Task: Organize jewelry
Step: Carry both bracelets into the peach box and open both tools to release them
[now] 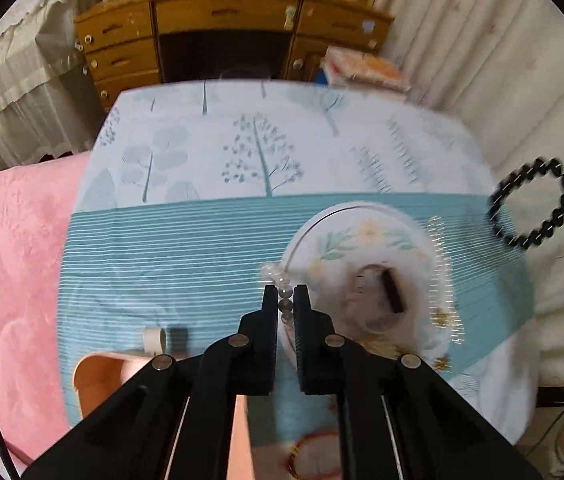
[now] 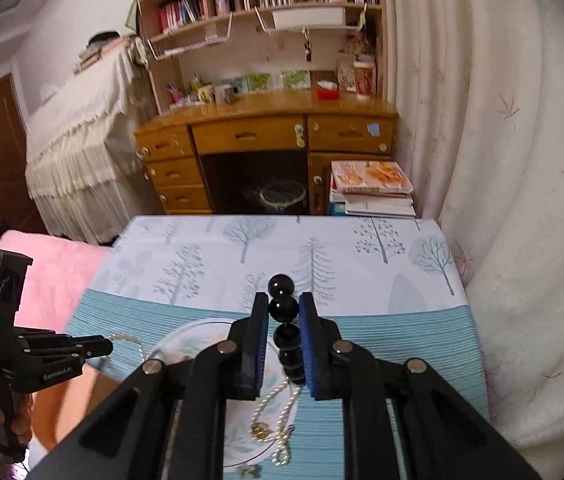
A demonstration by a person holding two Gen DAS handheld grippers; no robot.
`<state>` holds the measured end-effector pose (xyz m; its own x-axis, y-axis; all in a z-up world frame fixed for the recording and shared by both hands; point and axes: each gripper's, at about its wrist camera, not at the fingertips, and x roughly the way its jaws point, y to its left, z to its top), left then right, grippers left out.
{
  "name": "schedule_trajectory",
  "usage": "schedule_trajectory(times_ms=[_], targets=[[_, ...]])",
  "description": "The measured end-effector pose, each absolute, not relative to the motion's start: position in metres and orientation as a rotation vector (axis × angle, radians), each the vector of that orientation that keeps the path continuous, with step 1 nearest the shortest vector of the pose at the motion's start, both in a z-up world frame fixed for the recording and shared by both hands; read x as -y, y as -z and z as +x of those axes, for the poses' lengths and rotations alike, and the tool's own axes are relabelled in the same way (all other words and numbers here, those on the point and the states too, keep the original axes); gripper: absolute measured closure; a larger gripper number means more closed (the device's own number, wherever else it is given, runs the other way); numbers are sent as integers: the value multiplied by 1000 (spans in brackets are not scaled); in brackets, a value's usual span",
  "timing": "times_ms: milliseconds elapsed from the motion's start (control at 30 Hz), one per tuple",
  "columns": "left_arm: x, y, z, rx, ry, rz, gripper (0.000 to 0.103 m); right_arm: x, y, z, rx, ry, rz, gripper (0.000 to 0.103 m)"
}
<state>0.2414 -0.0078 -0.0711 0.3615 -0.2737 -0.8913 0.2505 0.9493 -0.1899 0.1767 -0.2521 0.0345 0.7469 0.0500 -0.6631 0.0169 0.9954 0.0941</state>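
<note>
My left gripper (image 1: pixel 286 296) is shut on a strand of clear beads (image 1: pixel 285 305), held above the floral plate (image 1: pixel 362 236). It also shows in the right wrist view (image 2: pixel 108 346), with a pale bead strand (image 2: pixel 130 339) trailing from its tip. My right gripper (image 2: pixel 284 306) is shut on a black bead bracelet (image 2: pixel 285 308), which hangs in the air. The bracelet shows as a loop in the left wrist view (image 1: pixel 530 204). A pearl necklace with a gold pendant (image 2: pixel 278 416) lies on the plate (image 2: pixel 198 340).
A peach-coloured jewelry box (image 1: pixel 98 380) stands at the table's near left. A red and gold bangle (image 1: pixel 314 456) lies near the front edge. The tablecloth (image 1: pixel 186 248) is teal-striped with trees. A pink blanket (image 1: pixel 10 264) lies left, a white curtain (image 2: pixel 522 240) right.
</note>
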Motion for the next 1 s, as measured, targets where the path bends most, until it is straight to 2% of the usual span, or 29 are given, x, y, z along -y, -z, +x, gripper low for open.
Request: schedule_trajectory(times_ms=[300,500,1000], targets=[[-23,20,187,-1036,391,-147,98,209,-54,134,-703,-133,90,88],[-55,12,149,-981,383,-233,98,170,-53,111,-712,-228,87,88],[-113,119,89,-1061,133,-301,98,64,-29,97,-759,-429,35,88]])
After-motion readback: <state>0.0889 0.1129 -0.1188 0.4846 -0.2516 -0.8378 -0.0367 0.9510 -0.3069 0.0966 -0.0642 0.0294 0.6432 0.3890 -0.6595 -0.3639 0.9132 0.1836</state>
